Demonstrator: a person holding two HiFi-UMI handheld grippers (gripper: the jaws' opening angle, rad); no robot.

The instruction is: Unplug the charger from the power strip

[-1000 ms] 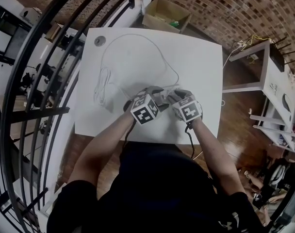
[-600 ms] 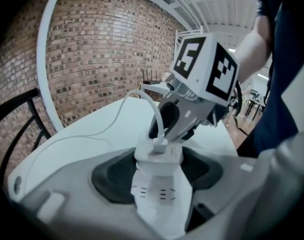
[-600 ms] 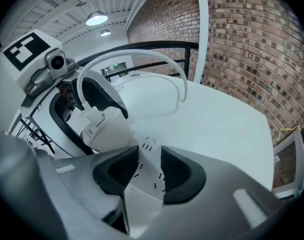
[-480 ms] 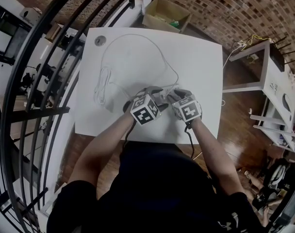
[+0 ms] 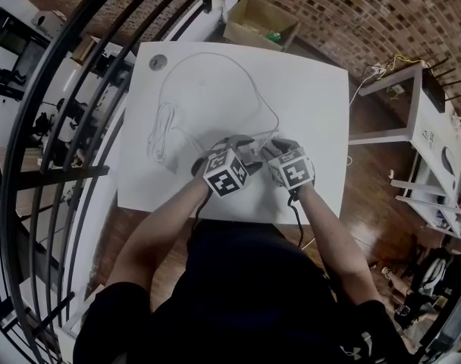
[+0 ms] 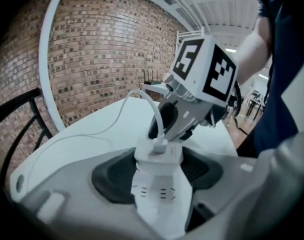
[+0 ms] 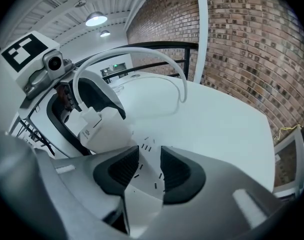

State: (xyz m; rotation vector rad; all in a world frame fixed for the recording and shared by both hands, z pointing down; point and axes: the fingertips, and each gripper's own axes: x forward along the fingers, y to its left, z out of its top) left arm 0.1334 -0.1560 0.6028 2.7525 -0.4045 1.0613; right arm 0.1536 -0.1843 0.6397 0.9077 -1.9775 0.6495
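Note:
A white charger (image 6: 158, 151) sits plugged into a white power strip (image 6: 161, 199), with its white cable (image 6: 144, 101) arching away over the table. My left gripper (image 6: 159, 171) is shut on the charger, one dark pad against each side. In the right gripper view my right gripper (image 7: 149, 169) is shut on the power strip (image 7: 147, 176), just in front of the charger (image 7: 99, 126). The head view shows both grippers, left (image 5: 242, 150) and right (image 5: 270, 152), meeting near the front middle of the white table (image 5: 314, 105). They hide most of the strip there.
The cable (image 5: 215, 55) loops across the table to a coil (image 5: 161, 131) at the left, near a round grommet (image 5: 158, 62). A black railing (image 5: 79, 89) curves along the left. A cardboard box (image 5: 259, 21) lies beyond the table, and a white side table (image 5: 428, 120) stands to the right.

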